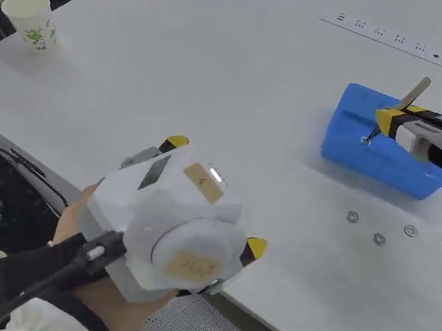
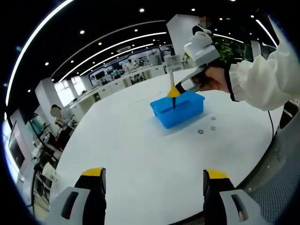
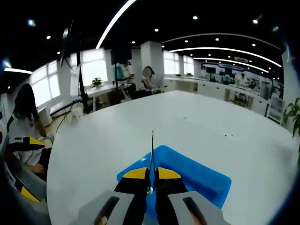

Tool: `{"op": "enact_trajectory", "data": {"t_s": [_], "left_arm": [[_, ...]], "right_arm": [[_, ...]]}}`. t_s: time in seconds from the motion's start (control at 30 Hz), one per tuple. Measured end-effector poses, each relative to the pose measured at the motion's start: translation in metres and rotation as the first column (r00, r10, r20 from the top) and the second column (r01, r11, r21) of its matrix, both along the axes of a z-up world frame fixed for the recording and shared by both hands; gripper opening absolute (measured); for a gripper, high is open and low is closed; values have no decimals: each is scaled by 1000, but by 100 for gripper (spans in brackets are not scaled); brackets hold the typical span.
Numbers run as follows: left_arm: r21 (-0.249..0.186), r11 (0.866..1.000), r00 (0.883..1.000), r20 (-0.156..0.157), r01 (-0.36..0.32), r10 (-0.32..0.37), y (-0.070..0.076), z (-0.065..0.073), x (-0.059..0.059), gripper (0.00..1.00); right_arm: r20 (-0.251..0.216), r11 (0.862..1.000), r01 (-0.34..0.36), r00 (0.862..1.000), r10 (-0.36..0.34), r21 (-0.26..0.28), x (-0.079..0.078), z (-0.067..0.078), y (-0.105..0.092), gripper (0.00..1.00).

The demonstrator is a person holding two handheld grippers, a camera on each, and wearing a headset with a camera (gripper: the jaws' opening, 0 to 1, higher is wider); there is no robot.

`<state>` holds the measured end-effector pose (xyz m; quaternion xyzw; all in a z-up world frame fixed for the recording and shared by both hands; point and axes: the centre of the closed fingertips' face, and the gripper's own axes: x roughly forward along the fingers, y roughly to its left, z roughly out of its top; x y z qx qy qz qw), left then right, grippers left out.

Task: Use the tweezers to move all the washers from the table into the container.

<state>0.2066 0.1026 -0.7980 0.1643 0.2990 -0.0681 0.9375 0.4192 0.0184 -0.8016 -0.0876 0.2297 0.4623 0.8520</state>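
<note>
A blue container (image 1: pixel 389 164) sits at the right of the white table (image 1: pixel 214 79). My right gripper (image 1: pixel 388 120) is shut on metal tweezers (image 1: pixel 412 95), whose tips point down into the container. I cannot tell whether they hold a washer. Three washers lie on the table just in front of the container: one (image 1: pixel 351 216), one (image 1: pixel 379 239), one (image 1: pixel 410 231). My left gripper (image 1: pixel 214 195) hangs open over the table's near edge, far left of the container, with nothing between its fingers. The left gripper view shows the container (image 2: pixel 180 115), the washers (image 2: pixel 200 131) and the right gripper (image 2: pixel 174 92).
A paper cup (image 1: pixel 31 18) stands at the far left of the table. A white power strip (image 1: pixel 398 38) lies at the back right. Wide bare tabletop lies between the left gripper and the container. Other benches and people are in the background.
</note>
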Motion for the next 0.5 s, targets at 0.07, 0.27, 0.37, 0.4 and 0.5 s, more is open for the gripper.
{"op": "enact_trajectory", "data": {"t_s": [0.07, 0.27, 0.37, 0.4, 0.5], "left_arm": [[1, 1000, 1000, -6, 0, 0, 0, -1, 0, 87], [7, 1000, 1000, -15, -1, 1, 1, -2, -1, 86], [8, 1000, 1000, -19, 1, -1, 1, -3, -1, 86], [9, 1000, 1000, -21, 2, -2, 0, -3, -1, 86], [8, 1000, 1000, -21, 2, -1, 1, -3, -1, 86]], "right_arm": [[-6, 1000, 1, 1000, -1, -5, 0, -4, 0, 1], [-17, 1000, 17, 1000, -17, -16, 1, -11, -3, 1], [-19, 1000, 24, 1000, -24, -14, 4, -14, -3, 1], [-21, 1000, 26, 999, -26, -13, 4, -15, -3, 1], [-19, 999, 26, 999, -26, -21, 6, -19, -2, 1]]}}
